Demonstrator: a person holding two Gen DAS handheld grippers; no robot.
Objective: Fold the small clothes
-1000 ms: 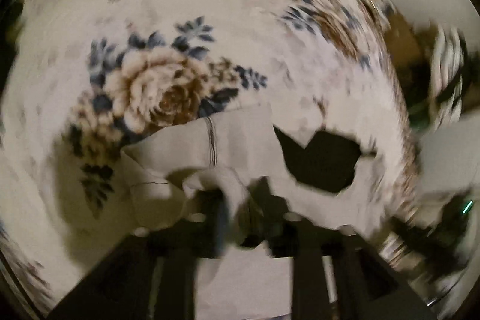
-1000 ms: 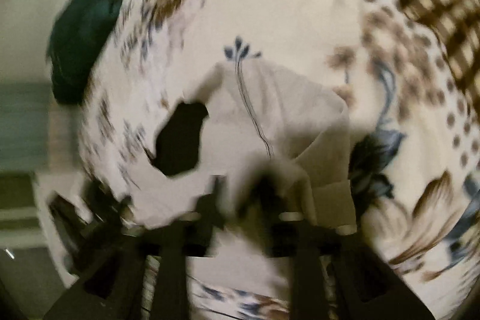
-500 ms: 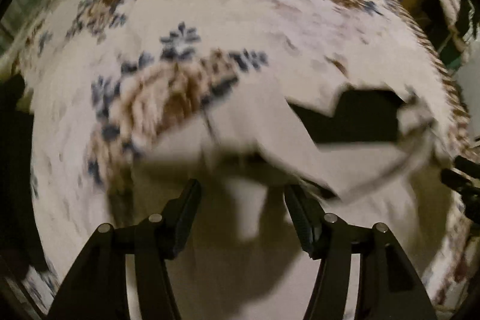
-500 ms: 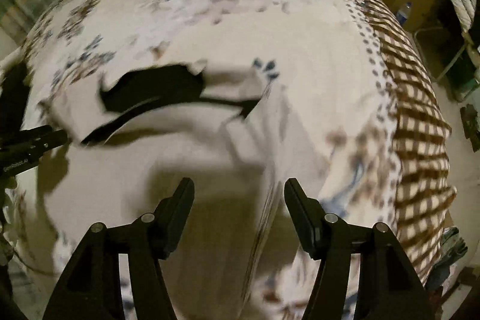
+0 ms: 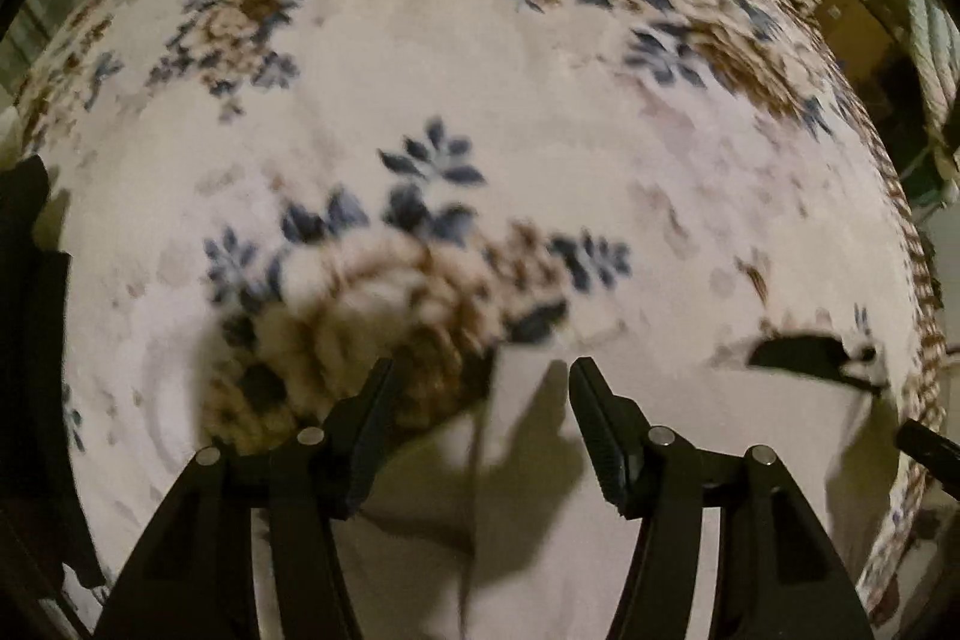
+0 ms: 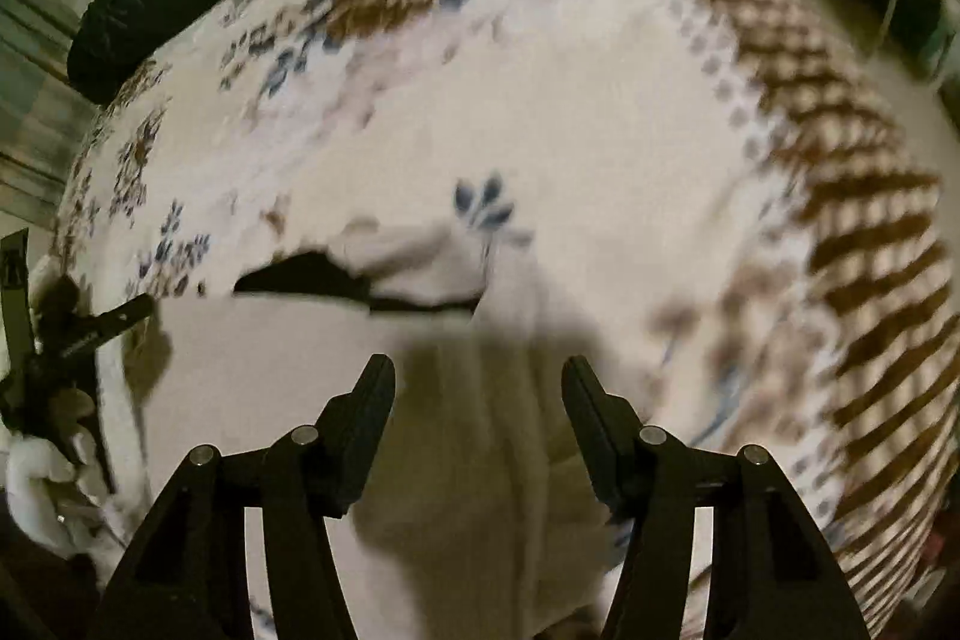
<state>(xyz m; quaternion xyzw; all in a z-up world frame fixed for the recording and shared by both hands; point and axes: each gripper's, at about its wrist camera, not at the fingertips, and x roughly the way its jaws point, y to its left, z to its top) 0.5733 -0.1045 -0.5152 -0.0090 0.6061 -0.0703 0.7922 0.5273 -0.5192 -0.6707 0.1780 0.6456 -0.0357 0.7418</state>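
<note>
- The left gripper (image 5: 480,376), clamped on the pale garment (image 5: 690,460) a second ago, now stands with jaws spread; the cloth has dropped flat toward 6 o'clock
- The right gripper (image 6: 477,373) has likewise let go; its black patch (image 6: 300,274) now lies at 10 o'clock

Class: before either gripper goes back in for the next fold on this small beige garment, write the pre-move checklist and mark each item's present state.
1. Left gripper open, holding nothing: ok.
2. Right gripper open, holding nothing: ok.
3. Beige garment resting on the floral blanket: ok.
4. Garment lying flat, without wrinkles: cannot tell, the pictures are blurred.
5. Fold edges lined up: cannot tell.
6. Grippers apart from each other: ok.
</note>
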